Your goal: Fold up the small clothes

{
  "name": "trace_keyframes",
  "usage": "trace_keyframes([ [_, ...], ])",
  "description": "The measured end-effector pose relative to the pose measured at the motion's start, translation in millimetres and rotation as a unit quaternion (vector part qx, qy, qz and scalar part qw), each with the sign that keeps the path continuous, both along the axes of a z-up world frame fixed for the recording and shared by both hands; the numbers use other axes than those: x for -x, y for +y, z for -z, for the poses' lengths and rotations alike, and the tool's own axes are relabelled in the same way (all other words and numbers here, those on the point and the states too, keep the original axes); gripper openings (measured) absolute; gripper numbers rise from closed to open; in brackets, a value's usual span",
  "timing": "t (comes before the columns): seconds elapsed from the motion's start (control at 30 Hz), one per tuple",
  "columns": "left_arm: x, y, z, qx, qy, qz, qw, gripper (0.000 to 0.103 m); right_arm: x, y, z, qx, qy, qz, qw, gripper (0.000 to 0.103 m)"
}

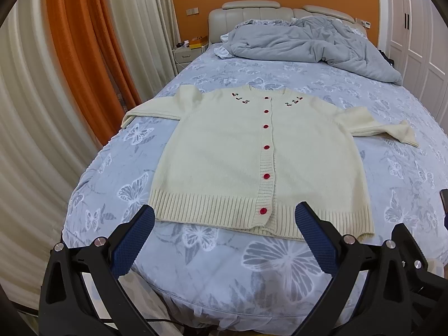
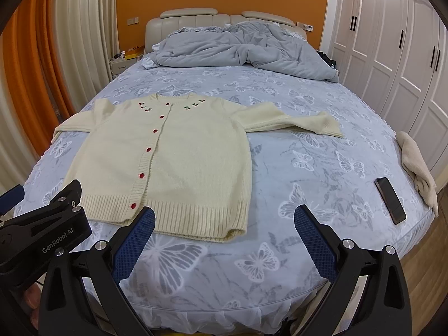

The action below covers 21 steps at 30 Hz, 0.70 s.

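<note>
Left gripper (image 1: 225, 218): fingers (image 1: 131, 240) spread wide, nothing between the blue textured pads, tilted down over the foot of the bed (image 1: 196, 277). Tips hovering at the ribbed hem of the cream cardigan (image 1: 224, 151), one near the hem's left corner, the other over the hem right of the button band; contact with the knit not clear from this view.

Right gripper (image 2: 224, 218): fingers (image 2: 315, 240) likewise wide apart, empty, angled down. Left tip in front of the hem near its middle, right tip over bare butterfly-print sheet (image 2: 308, 168) beyond the cardigan's right edge. Black body of the left gripper visible at the left edge of the right wrist view, marked "GenRobot.AI".

Cardigan spread flat, front up, buttoned, on the near half of the bed, hem towards the grippers, neckline towards the headboard (image 2: 193, 18). Red buttons (image 1: 266, 147) in a line down the centre band; small cherry embroidery (image 1: 239, 98) on both sides of the neckline. Both sleeves stretched out sideways, the left one reaching the bed's left edge, the right one lying across the sheet.

Dark phone (image 2: 390, 200) lying on the sheet near the right edge of the bed, well apart from the cardigan. Beige cloth (image 2: 417, 165) draped at that edge, just beyond the phone. Crumpled grey duvet (image 2: 243, 47) heaped at the head end. Orange and cream curtains (image 1: 70, 70) on the left, nightstand (image 1: 186, 53) beside the headboard, white wardrobe doors (image 2: 392, 56) on the right.
</note>
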<state>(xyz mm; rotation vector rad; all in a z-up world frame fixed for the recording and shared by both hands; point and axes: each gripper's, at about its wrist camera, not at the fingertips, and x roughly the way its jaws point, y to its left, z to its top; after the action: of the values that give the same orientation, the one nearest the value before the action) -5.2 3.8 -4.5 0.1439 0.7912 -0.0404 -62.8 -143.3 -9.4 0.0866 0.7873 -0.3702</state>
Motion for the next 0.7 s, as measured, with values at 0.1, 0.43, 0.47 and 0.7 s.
trace_keyframes([
  [0.1, 0.0, -0.2, 0.4, -0.001, 0.0, 0.0, 1.0, 0.098, -0.2, 0.2, 0.2, 0.0, 0.0, 0.0, 1.0, 0.098],
  [0.43, 0.2, 1.2, 1.1, 0.0, 0.001, -0.001, 1.0, 0.098, -0.5, 0.6, 0.8, -0.002, 0.001, 0.0, 1.0, 0.098],
  [0.47, 0.2, 0.9, 0.8, 0.0, 0.001, -0.001, 1.0, 0.098, -0.3, 1.0, 1.0, -0.002, 0.001, 0.0, 1.0, 0.098],
  [0.7, 0.1, 3.1, 1.7, 0.001, 0.001, -0.003, 1.0, 0.098, -0.9, 1.9, 1.8, -0.003, 0.001, 0.0, 1.0, 0.098],
])
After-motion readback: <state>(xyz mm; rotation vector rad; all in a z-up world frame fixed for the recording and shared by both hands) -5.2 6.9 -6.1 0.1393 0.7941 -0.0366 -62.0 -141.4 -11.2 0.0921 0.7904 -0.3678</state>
